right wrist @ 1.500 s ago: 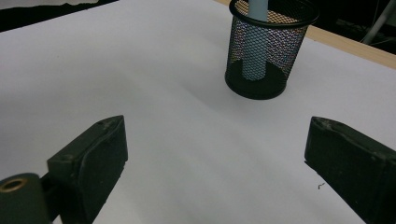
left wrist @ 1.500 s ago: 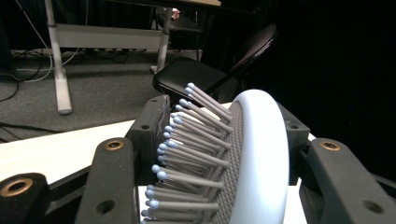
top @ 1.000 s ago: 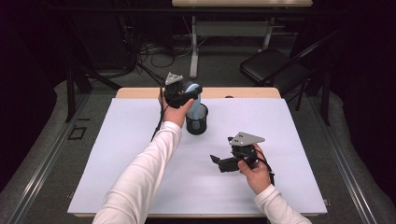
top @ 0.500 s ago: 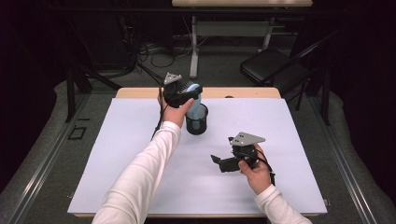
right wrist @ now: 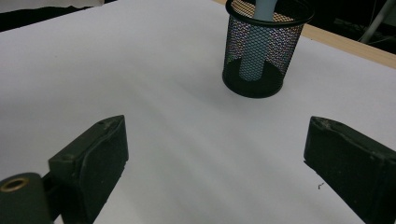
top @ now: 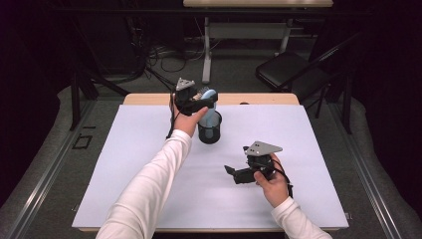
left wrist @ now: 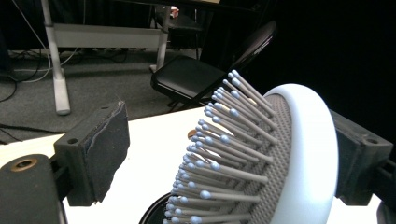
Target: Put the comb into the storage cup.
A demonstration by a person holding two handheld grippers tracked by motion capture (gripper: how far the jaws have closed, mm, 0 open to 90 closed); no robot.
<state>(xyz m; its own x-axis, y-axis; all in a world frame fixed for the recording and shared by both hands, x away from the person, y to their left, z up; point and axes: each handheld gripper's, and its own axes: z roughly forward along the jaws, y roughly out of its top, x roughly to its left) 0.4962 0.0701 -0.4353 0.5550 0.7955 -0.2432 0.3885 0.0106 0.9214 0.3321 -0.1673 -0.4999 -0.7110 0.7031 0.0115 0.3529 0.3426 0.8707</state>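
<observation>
The pale blue, bristled plastic hairbrush [left wrist: 275,163] stood handle-down in the black wire-mesh cup [top: 209,133] on the white-covered table [top: 124,164]. The left gripper [top: 201,99] had just been opening; its jaws bracketed the brush head, one clearly off the bristles. The right gripper [top: 232,174] rested nearby, jaws spread, empty.

A pale blue hairbrush [left wrist: 280,158] with grey, ball-tipped bristles stands between the left gripper [left wrist: 224,154]'s two black fingers, which have just been opening. Its back lies against the right finger [left wrist: 359,163]; the left finger [left wrist: 95,151] stands clear of the bristles. Behind are a white tabletop [left wrist: 154,144] and a black folding chair [left wrist: 196,79].
</observation>
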